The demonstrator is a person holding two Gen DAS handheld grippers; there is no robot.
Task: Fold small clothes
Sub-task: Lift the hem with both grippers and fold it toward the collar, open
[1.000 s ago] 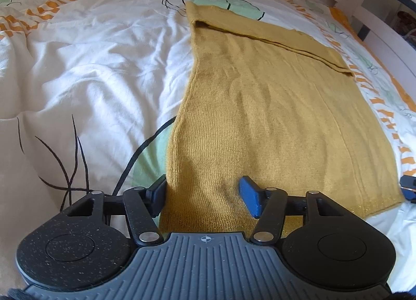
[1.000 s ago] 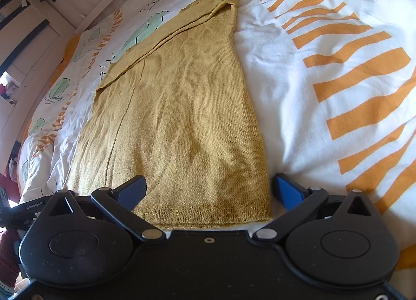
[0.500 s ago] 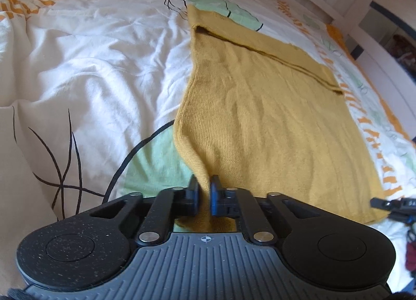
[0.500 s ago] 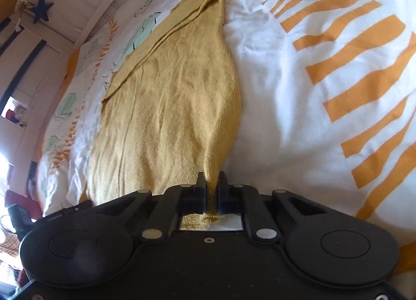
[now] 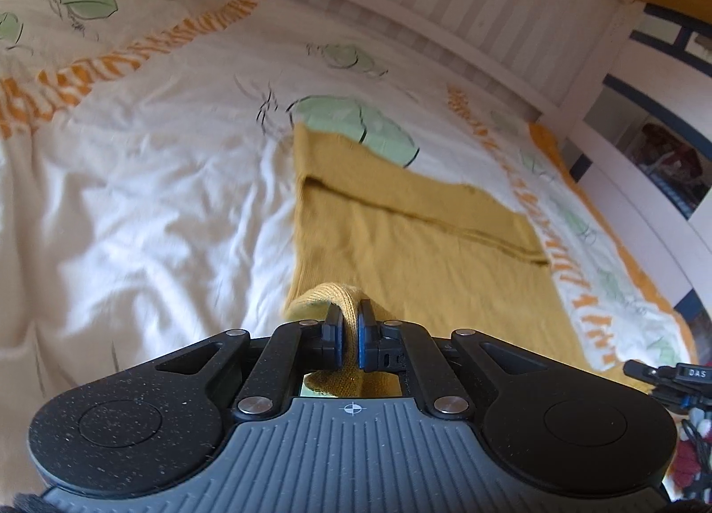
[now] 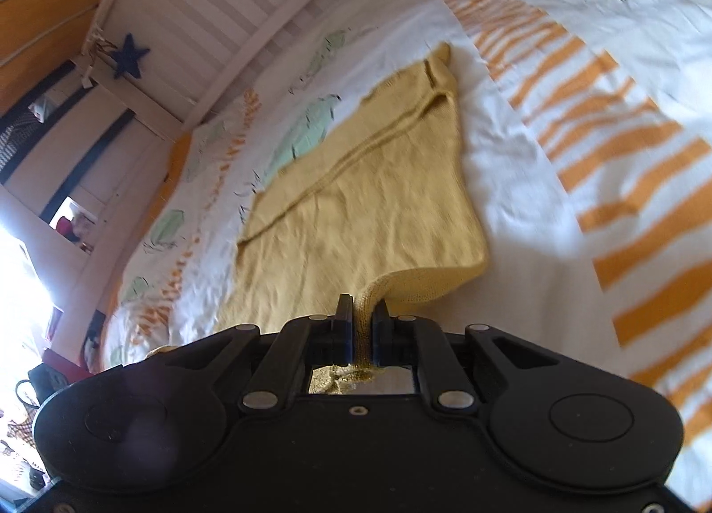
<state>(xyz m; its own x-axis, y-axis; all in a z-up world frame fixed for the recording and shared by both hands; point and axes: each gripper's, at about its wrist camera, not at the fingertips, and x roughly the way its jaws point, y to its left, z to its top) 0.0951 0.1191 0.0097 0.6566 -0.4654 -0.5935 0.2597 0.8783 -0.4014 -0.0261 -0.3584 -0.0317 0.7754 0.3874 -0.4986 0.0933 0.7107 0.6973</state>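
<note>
Patterned bed (image 5: 147, 210), mustard knit garment (image 5: 400, 241), seemingly a sweater

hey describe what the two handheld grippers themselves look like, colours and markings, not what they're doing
The left gripper has a grey ribbed body with a small crosshair mark, speckled black round housings, black linkage bars with silver pins, and blue-faced finger pads. The right gripper has the same build, but its body is smooth black.
</note>
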